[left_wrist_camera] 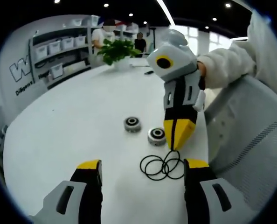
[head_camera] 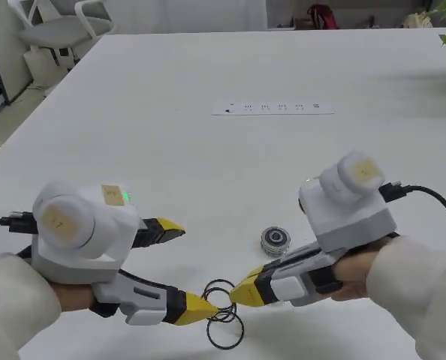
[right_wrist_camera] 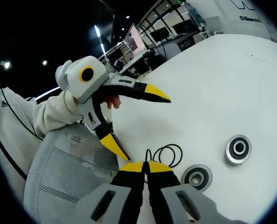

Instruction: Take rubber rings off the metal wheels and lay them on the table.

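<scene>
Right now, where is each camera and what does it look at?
Head view: on the person's head, looking down at the table; shows both sleeves, left gripper and right gripper.
Left gripper view: on the left gripper, facing the rings; its open jaws show.
Right gripper view: on the right gripper, facing two wheels; its shut jaws show.
All three share the rings.

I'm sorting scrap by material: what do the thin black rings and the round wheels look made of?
The rings look like rubber: matte black, thin, lying in overlapping loops. The wheels look metal: silvery rims with a sheen, dark centres; alloy can't be told.
</scene>
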Motion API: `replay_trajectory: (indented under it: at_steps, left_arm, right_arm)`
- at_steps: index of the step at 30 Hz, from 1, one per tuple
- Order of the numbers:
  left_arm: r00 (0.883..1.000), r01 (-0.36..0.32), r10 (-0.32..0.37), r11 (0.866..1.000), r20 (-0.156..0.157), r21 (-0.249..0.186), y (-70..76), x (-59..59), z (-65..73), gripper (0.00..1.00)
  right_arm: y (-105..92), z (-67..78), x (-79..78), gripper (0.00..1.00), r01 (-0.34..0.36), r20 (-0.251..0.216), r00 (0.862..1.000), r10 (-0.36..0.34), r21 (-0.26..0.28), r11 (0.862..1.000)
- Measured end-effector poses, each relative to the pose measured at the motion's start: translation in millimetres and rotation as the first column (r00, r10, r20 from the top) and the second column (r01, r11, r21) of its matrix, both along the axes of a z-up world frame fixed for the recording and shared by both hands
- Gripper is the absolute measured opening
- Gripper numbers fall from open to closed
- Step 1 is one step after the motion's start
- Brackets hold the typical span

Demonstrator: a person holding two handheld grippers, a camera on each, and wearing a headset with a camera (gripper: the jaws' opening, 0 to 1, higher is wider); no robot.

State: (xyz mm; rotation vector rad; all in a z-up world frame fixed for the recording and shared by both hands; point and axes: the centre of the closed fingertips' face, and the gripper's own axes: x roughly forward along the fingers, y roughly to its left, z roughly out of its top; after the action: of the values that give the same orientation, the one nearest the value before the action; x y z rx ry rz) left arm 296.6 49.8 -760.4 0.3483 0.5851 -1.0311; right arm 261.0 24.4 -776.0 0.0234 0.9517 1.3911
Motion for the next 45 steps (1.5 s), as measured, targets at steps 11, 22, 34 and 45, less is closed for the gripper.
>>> replay_trajectory:
  at_steps: [11, 22, 34, 45]
  left_arm:
    - [0.999, 0.034, -0.034, 0.999, -0.017, 0.027, -3.6, -6.9, -6.3, 0.73]
    - [0.999, 0.034, -0.034, 0.999, -0.017, 0.035, -2.6, -6.5, -6.8, 0.73]
    - [0.999, 0.039, -0.039, 0.999, -0.011, 0.037, -3.8, -7.3, -4.8, 0.73]
    - [0.999, 0.048, -0.047, 0.998, -0.025, 0.051, -4.4, -10.5, -9.2, 0.73]
  right_arm:
    - [-11.6, -13.7, 13.0, 0.0, 0.024, 0.072, 0.997, -0.019, -0.071, 0.997]
    - [-13.7, -11.6, 20.5, 0.04, 0.041, 0.118, 0.992, -0.033, -0.072, 0.997]
    - [-17.3, 4.5, 35.6, 0.16, 0.077, 0.189, 0.979, -0.07, -0.028, 0.997]
    - [-23.7, 23.8, 49.1, 0.29, 0.089, 0.283, 0.955, -0.087, 0.006, 0.996]
